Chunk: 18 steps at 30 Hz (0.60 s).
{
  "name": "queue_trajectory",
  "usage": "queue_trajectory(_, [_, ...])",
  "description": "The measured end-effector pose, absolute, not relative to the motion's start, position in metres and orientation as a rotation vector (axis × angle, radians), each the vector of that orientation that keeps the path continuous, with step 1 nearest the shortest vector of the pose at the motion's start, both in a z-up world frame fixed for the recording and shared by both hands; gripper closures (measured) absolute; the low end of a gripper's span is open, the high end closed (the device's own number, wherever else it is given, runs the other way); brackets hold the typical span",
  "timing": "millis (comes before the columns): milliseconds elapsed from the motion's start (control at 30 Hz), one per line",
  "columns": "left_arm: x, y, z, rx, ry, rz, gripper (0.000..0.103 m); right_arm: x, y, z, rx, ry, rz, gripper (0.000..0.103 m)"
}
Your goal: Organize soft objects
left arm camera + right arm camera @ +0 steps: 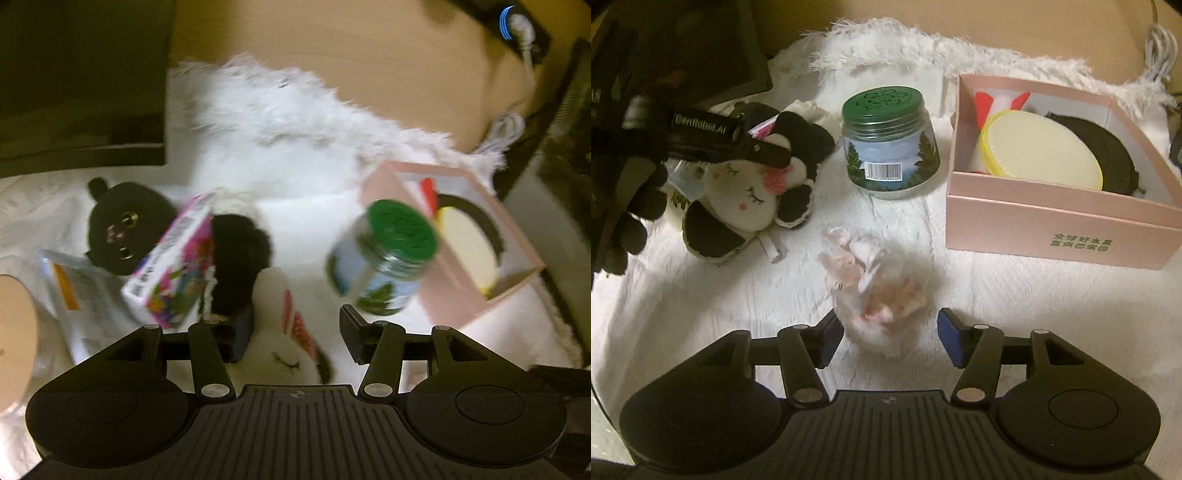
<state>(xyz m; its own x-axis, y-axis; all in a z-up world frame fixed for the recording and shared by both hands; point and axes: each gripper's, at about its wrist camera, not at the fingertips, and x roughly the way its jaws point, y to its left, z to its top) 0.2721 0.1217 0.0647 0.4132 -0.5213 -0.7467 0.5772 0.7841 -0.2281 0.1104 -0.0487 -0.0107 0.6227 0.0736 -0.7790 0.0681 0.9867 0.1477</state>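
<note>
**Ana:** Two grippers, both with jaws apart. The right gripper (888, 341) has the pink-and-white fluffy toy (875, 291) sitting between its jaws on the white furry blanket (701, 314), but the pads don't press on it; the left pad looks just beside the fur, the right one clearly apart.

**Ben:** And the left gripper (291, 334)?

**Ana:** It's over the white bunny plush (291, 354), jaws straddling it, nothing clamped. From the right wrist view the bunny lies on top of a black-and-white knitted piece (798, 155), at the left of the scene.

**Ben:** Why straddle rather than come in from the side?

**Ana:** My guess: soft things squash, so taking each across its middle gives the pads something to bite on.

**Ben:** Where would they go?

**Ana:** Probably the pink box (1052, 218) at the right. It's open-topped and already holds a round yellow-rimmed pad (1045, 147), something dark, and a red-and-white item at the back.

**Ben:** Room to move?

**Ana:** Between the fluffy toy and the box the blanket is bare, so that path looks free, though the box's near wall must be cleared. The green-lidded jar (890, 144) stands between the bunny and the box, so the left side has to lift over or pass it on the near side. A black plush (122, 229) and a colourful carton (173, 266) crowd the bunny's far left.
</note>
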Motion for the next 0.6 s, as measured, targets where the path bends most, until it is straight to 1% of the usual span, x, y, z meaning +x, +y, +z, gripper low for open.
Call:
queue_trajectory(100, [0.263,0.125,0.072,0.015,0.882,-0.719,0.049,0.105,-0.041,-0.014,0.119,0.878,-0.003,0.037])
queue_trajectory(167, [0.253,0.133,0.082,-0.011,0.822,-0.67,0.049,0.102,-0.034,-0.017,0.075,0.862,-0.001,0.029])
queue_trajectory(300, [0.234,0.152,0.1,0.047,0.727,-0.545,0.049,0.096,-0.025,-0.023,0.034,0.833,-0.011,0.021])
queue_trajectory(400, [0.229,0.176,0.107,0.036,0.741,-0.47,0.049,0.096,-0.025,-0.024,0.028,0.826,0.005,0.016])
queue_trajectory(467, [0.221,0.193,0.106,-0.032,0.766,-0.442,0.049,0.095,-0.023,-0.026,0.02,0.814,0.009,0.011])
queue_trajectory(600, [0.202,0.211,0.089,-0.102,0.81,-0.421,0.049,0.091,-0.021,-0.03,0.017,0.776,0.005,0.008])
